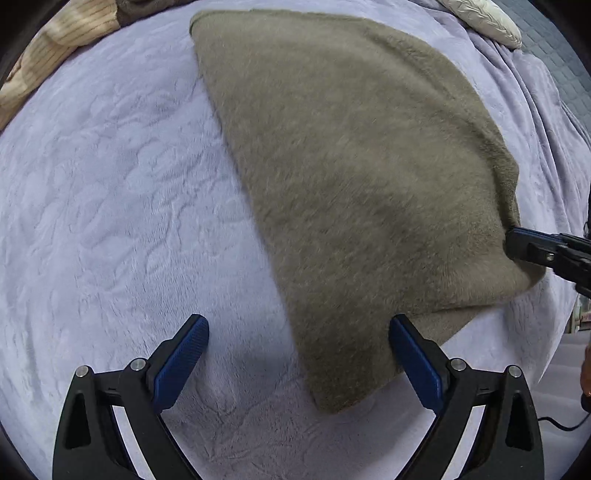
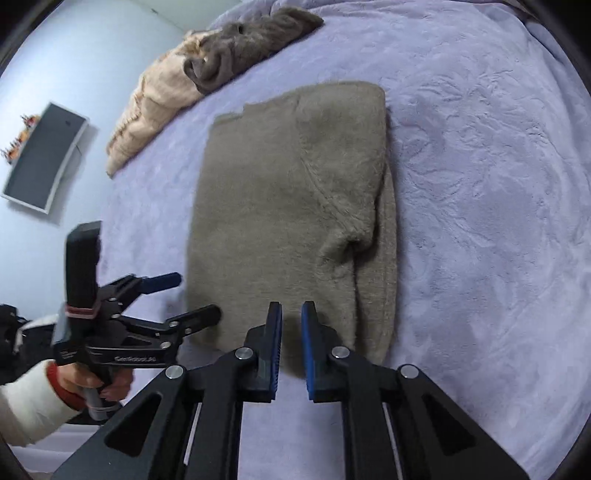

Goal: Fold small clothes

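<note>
A fuzzy olive-brown sweater (image 1: pixel 351 177) lies folded on the lavender blanket (image 1: pixel 110 203); it also shows in the right wrist view (image 2: pixel 288 206), with a sleeve folded over its right side. My left gripper (image 1: pixel 299 328) is open and empty, its right finger at the sweater's near corner; it appears from the side in the right wrist view (image 2: pixel 197 297), beside the sweater's left near edge. My right gripper (image 2: pixel 291 314) has its jaws narrowly apart just above the sweater's near edge, with nothing between them. Its fingertips (image 1: pixel 517 243) rest by the sweater's right edge in the left wrist view.
A beige knit garment (image 2: pixel 147 110) and a grey-brown garment (image 2: pixel 243 44) lie piled at the blanket's far left. A cream quilted item (image 1: pixel 484 18) lies at the far right. A dark wall-mounted panel (image 2: pixel 44 158) hangs on the left wall.
</note>
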Demonstrator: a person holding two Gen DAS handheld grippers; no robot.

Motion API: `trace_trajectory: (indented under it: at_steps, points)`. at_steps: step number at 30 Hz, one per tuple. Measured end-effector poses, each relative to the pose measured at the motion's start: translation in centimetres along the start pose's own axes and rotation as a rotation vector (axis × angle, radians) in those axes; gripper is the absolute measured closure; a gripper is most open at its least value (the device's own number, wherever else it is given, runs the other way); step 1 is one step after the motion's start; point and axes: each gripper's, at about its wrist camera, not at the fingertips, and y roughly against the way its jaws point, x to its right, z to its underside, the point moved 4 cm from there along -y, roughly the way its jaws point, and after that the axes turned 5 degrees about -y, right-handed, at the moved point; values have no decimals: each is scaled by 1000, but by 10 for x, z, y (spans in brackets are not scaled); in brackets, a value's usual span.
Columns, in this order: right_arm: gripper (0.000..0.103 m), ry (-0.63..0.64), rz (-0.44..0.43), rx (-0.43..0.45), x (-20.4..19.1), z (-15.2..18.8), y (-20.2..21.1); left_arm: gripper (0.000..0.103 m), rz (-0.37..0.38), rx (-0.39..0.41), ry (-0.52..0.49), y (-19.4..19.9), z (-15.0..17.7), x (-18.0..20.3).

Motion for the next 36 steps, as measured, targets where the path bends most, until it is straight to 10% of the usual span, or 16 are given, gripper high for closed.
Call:
trace_trajectory:
  at_steps: [3,17,25,36]
  points:
    - [101,2,141,-35,29,16,-24,2,20,12,12,0,8,-4]
    - [96,-53,34,111,2,-12,28,2,10,23,29,7,17,-1]
    - [97,-29,145,-23,16,-18,-21,2,6,18,36,6,13,5]
    - [95,-191,44,21,45,-10,8,2,13,21,50,7,18,1]
